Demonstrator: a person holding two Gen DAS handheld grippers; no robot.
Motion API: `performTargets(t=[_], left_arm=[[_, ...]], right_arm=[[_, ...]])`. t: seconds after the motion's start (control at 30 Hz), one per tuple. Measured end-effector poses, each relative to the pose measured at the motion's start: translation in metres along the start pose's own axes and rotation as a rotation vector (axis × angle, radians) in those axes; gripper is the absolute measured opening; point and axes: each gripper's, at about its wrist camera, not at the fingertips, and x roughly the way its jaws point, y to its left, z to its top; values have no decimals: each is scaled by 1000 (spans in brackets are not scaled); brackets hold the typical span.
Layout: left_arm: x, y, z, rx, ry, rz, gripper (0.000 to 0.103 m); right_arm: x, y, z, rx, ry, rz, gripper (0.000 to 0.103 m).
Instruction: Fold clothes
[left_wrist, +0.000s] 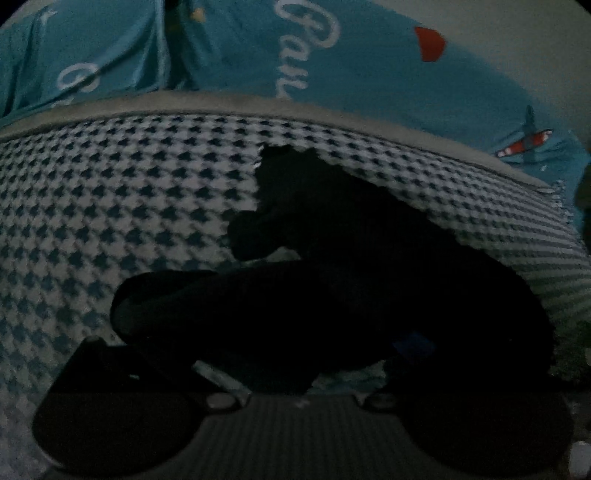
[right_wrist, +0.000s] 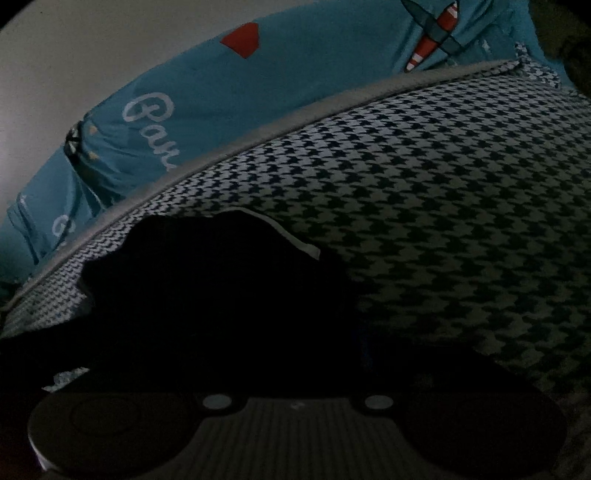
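Clearly we work a black garment (left_wrist: 332, 258) on the checked blanket (left_wrist: 110, 203), flat for folding. Both grippers sink into its dark folds, so we cannot tell their jaws.

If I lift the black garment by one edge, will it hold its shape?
Probably not. The black garment lies bunched in soft lumps on the houndstooth cover, so it looks floppy and should drape and unfold. It seems light. Its folds are too dark to read.

I count one black garment (left_wrist: 332, 266) on my one houndstooth cloth (left_wrist: 110, 192), one turquoise printed sheet (left_wrist: 369, 74) past its far edge, and on it two red-and-white planes (left_wrist: 524, 144).
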Motion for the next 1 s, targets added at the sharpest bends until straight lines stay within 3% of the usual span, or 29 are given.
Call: performTargets(t=[0.13, 0.23, 0.6, 0.83, 1.0], left_arm=[[-2, -12, 2, 22, -4, -32, 103], [-2, -16, 2, 25, -1, -51, 103], [-14, -37, 6, 66, -33, -98, 103], [-16, -47, 5, 96, -39, -76, 103], [-23, -41, 2, 89, -45, -103, 103]], right_arm=[[2, -5, 1, 15, 2, -6, 34], [-2, -9, 0, 14, -5, -22, 31], [-16, -21, 3, 55, -63, -86, 32], [-11, -25, 5, 82, -43, -83, 45], [4, -24, 5, 107, -3, -29, 46]])
